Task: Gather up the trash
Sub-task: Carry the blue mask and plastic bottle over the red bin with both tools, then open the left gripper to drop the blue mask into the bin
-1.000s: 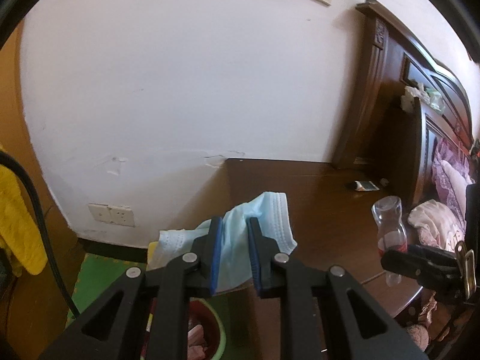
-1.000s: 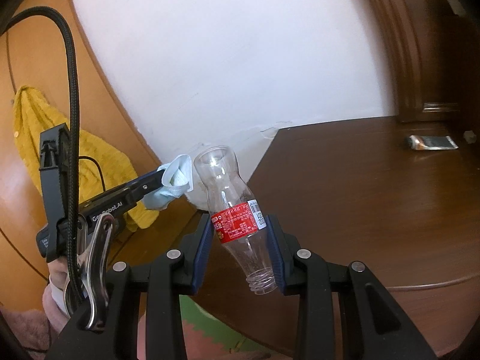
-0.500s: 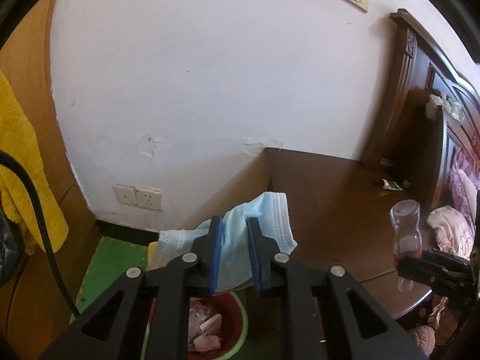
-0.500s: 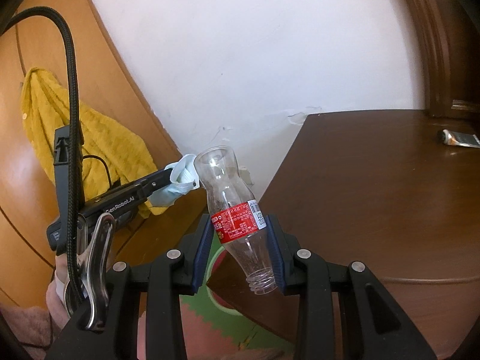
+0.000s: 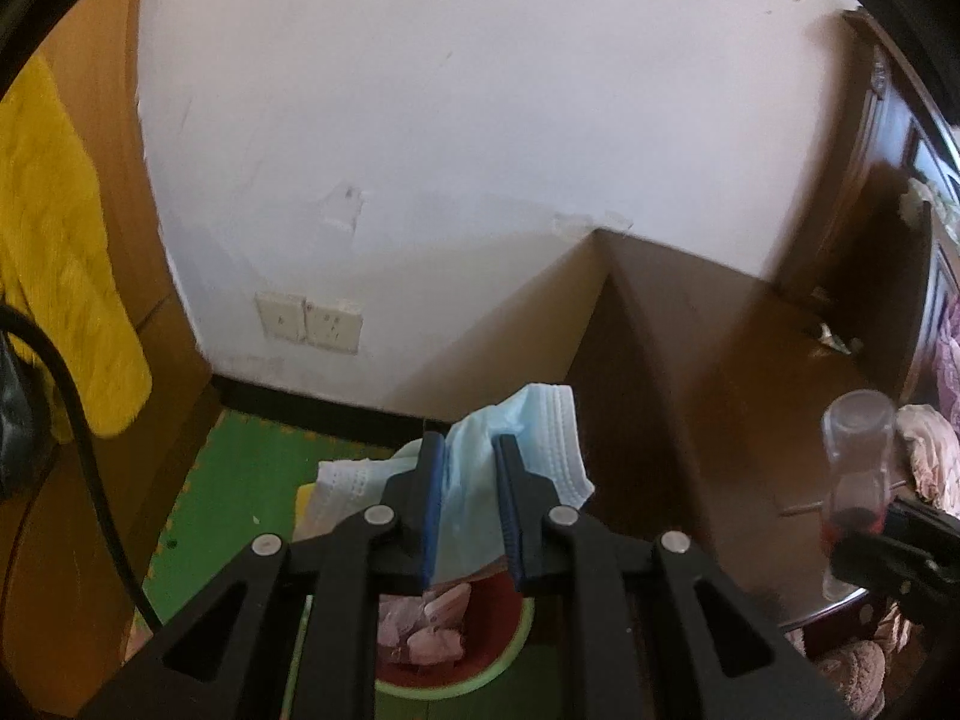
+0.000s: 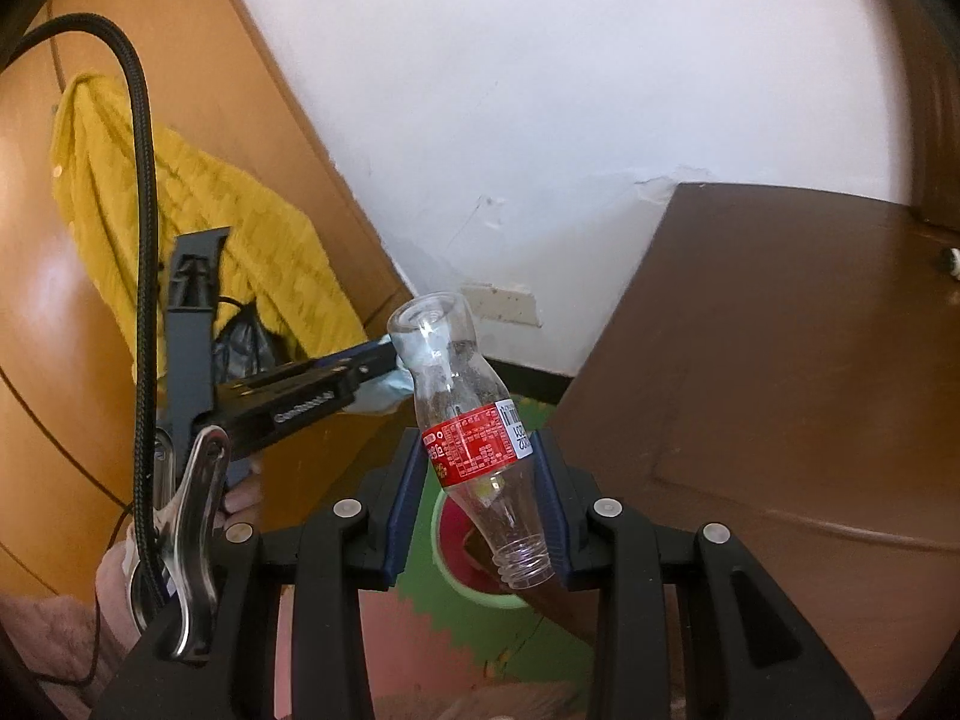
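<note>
Left wrist view alone shows crumpled tissues [image 5: 427, 624] filling the bin [image 5: 510, 657].

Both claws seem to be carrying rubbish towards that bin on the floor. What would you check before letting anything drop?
1. Face mask pinched firmly in the left gripper: ok.
2. Plastic bottle clamped at its red label by the right gripper: ok, though it sits tilted, neck down.
3. Bin below the mask: ok, its red inside shows just under the left fingers.
4. Bin below the bottle: cannot tell; only part of its green rim shows behind the bottle neck.
5. Room in the bin: ok, pinkish scraps lie at the bottom and red wall shows above them.
6. The two grippers apart from each other: ok in both views.
</note>
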